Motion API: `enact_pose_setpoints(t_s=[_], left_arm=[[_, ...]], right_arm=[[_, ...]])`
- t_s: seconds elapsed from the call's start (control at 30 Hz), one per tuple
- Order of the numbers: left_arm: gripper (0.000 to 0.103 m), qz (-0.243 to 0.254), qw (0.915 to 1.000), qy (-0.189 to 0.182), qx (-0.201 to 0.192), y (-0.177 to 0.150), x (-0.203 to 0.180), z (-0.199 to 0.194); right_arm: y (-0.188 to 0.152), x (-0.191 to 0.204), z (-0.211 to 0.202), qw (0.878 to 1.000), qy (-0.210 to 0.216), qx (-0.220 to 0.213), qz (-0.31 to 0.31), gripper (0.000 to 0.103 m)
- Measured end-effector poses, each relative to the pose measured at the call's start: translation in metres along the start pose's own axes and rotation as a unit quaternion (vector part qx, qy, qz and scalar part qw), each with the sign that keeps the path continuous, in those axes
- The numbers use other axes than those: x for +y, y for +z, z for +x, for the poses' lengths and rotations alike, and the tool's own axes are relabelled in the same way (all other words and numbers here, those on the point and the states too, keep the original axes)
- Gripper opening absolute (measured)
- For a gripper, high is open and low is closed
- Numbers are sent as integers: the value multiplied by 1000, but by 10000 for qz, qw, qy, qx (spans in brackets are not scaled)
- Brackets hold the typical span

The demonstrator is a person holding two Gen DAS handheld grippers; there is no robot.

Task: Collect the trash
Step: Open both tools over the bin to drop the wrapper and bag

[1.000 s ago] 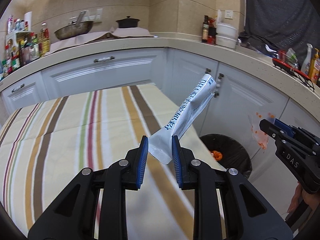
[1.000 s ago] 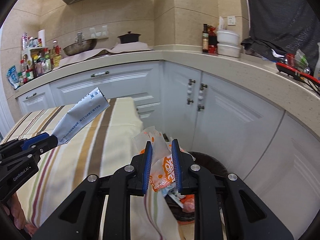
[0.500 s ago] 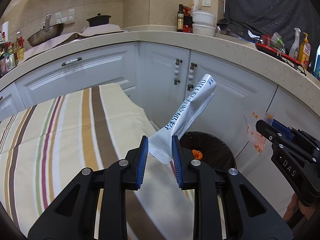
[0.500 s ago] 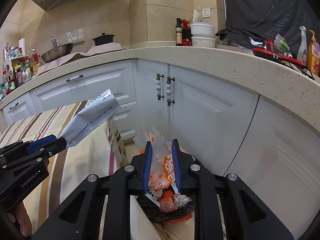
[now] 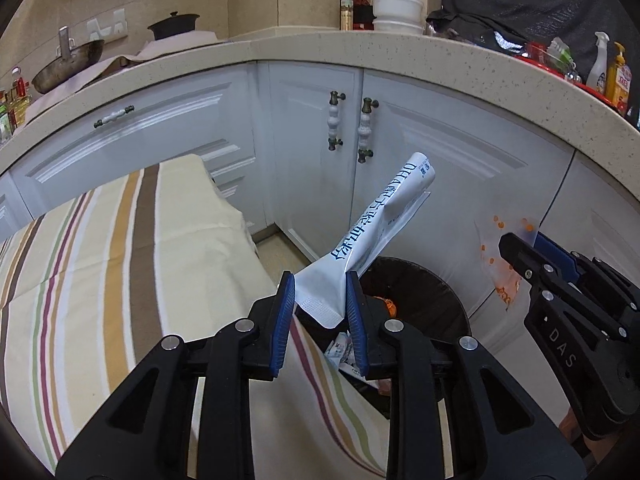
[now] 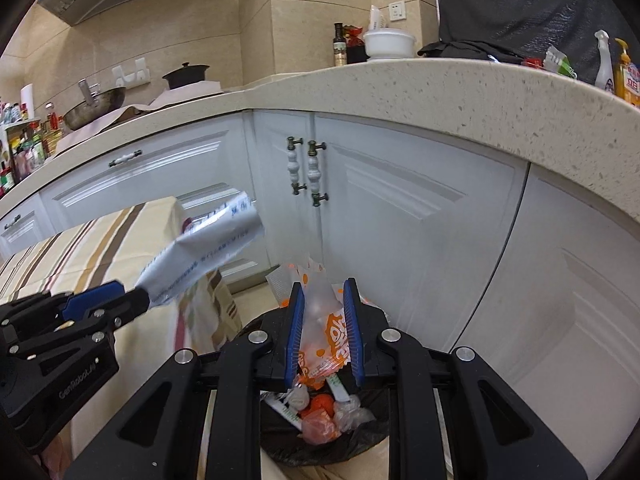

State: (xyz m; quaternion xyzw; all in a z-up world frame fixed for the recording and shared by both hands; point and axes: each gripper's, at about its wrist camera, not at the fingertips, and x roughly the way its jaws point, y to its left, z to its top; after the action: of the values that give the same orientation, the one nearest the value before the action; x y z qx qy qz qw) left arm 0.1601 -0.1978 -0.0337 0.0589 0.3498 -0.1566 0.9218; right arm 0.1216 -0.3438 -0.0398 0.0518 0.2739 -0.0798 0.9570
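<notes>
Both grippers are loaded and arriving at the bin. The left gripper point(image 5: 320, 304) has its blue fingers clamped on the flat sealed end of a white sachet point(image 5: 376, 232) printed in blue, which sticks up and away to the right, over the near edge of the black-lined trash bin point(image 5: 436, 284). The right gripper point(image 6: 323, 322) has its fingers closed on a clear plastic wrapper with orange print point(image 6: 326, 328), held directly above the open bin point(image 6: 360, 446).

The bin sits on the floor just right of the table with the striped cloth point(image 5: 120, 264), in front of the white cabinet doors point(image 6: 400, 216). It already holds trash: crumpled wrappers, orange scraps and small packets lie in the liner.

So the collecting looks mostly done for these two pieces; what remains, as I judge it, is to open the fingers and let each drop. The wrapper is well placed. The sachet may need carrying a little farther over the opening, since its pinched end hangs near the rim. The visible part of the cloth shows no other litter.
</notes>
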Motion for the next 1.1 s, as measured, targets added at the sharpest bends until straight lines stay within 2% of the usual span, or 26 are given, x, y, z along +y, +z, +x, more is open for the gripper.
enact_pose_setpoints(t_s=[0.03,0.1,0.27,0.43,0.5,0.77,1.1], left_arm=[[27,7,10000,-5,44,1,-2,4],[43,10,10000,7,92,2,-4,9],[52,-52,10000,12,66,2,-3,10],[55,-92,10000,10,20,2,0,6],[59,-93,10000,14,-22,2,1,3],[61,-146,9997,39,-206,1,12,-15],[68,-219,9982,81,-547,-8,29,-58]], right_arm=[[0,-3,4,10000,-3,10,21,23],[0,-7,12,10000,-48,43,43,35],[-1,-13,14,9998,-133,45,106,42],[-2,-13,6,9998,-176,44,98,46],[-3,-13,2,9997,-200,35,100,48],[1,-4,-17,9995,-294,-63,40,55],[3,8,-50,9992,-295,-233,98,68]])
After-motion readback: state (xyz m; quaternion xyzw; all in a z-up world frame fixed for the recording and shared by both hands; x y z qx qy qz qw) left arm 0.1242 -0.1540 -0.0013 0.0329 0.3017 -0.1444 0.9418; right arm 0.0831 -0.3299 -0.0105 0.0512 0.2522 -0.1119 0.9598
